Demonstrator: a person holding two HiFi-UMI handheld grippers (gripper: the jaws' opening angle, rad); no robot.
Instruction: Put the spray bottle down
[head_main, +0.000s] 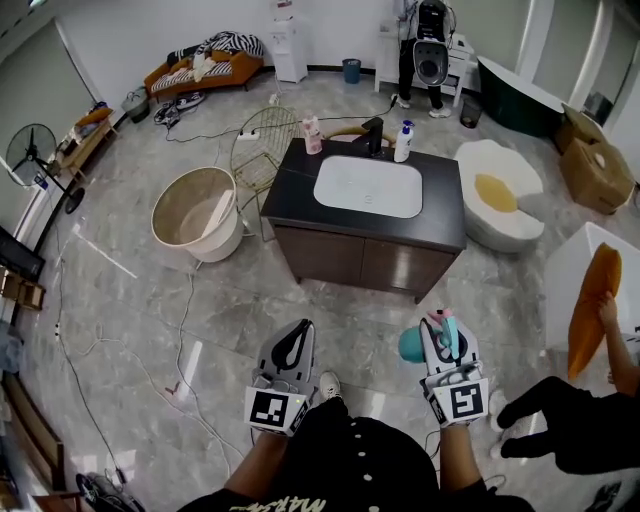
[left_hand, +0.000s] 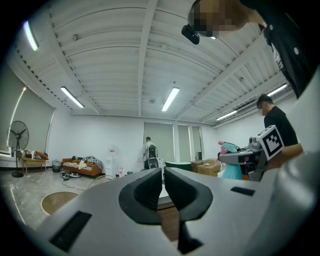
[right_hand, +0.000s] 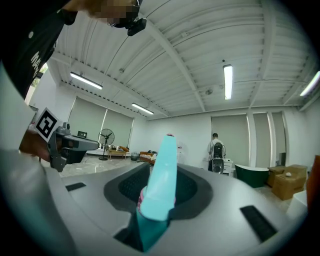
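The spray bottle (right_hand: 161, 186) is likely light, smooth plastic: stiff at the neck and head, with a thinner body that would give under a squeeze and could slip. The neck below the trigger looks like the surest place to hold it. How full it is cannot be told. It is teal with pink touches at the nozzle tip and collar. Its long head runs forward between the right gripper (right_hand: 159, 189) fingers, which stand partly apart and clamp it, while in the head view its round body (head_main: 411, 345) bulges out just left of those fingers. The left gripper (left_hand: 162, 186) fingers are drawn nearly together, with nothing between them. The dark vanity counter (head_main: 290, 196) lies well ahead of both sets of fingertips
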